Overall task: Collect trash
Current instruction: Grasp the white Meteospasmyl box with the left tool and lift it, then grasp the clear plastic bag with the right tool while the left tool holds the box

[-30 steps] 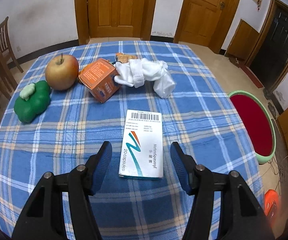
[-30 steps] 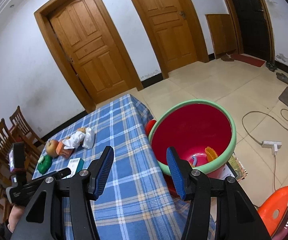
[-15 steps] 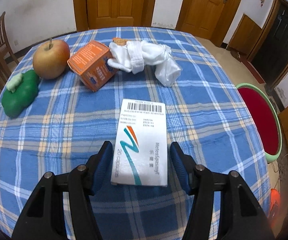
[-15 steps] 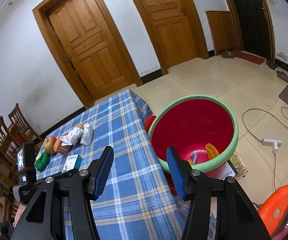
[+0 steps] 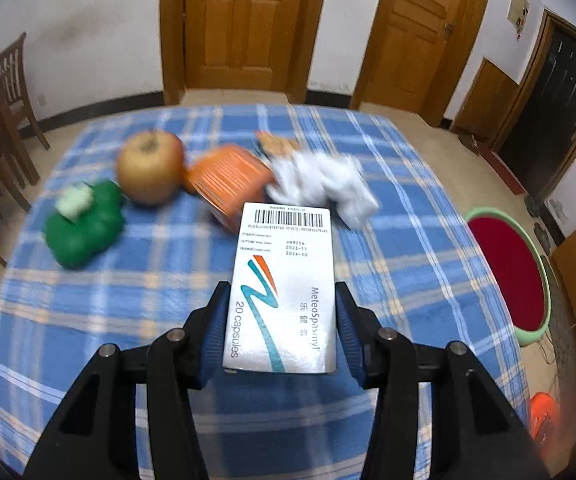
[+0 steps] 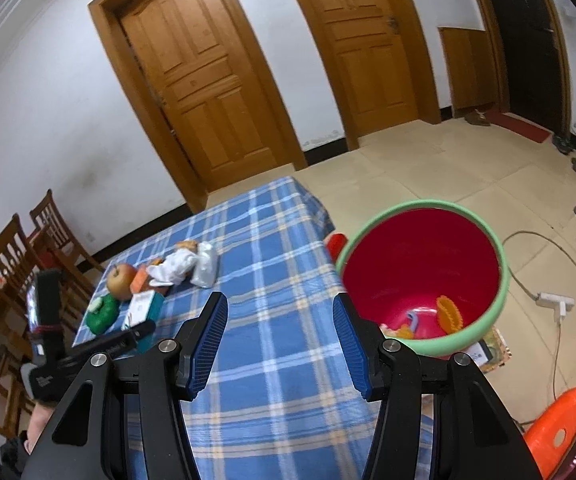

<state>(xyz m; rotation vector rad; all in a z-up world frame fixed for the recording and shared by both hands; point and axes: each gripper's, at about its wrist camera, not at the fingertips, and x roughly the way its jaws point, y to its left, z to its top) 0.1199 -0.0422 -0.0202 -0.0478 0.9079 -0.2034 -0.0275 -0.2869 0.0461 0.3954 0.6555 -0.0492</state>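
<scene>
A white medicine box (image 5: 283, 280) printed "20 capsules" sits between the blue pads of my left gripper (image 5: 281, 292). The jaws are closing and both pads touch its long sides; it looks lifted off the blue checked tablecloth (image 5: 107, 320). The right wrist view shows the same box (image 6: 143, 306) at the table's left. My right gripper (image 6: 279, 320) is open and empty above the near table edge. A red bin with a green rim (image 6: 424, 203) stands on the floor just right of it, with a few coloured items at its bottom. The bin (image 5: 484, 212) also shows beyond the table's right edge.
Behind the box lie an apple (image 5: 149, 172), an orange carton (image 5: 227, 184), crumpled white cloth (image 5: 324, 184) and a green toy (image 5: 83, 224). Wooden chairs (image 5: 3, 92) stand left of the table. An orange stool (image 6: 560, 420) and a power strip (image 6: 554, 302) sit on the floor.
My left gripper moved forward around the medicine box, narrowed onto its sides and raised it from the cloth. The right gripper drifted slightly, its jaws unchanged.
</scene>
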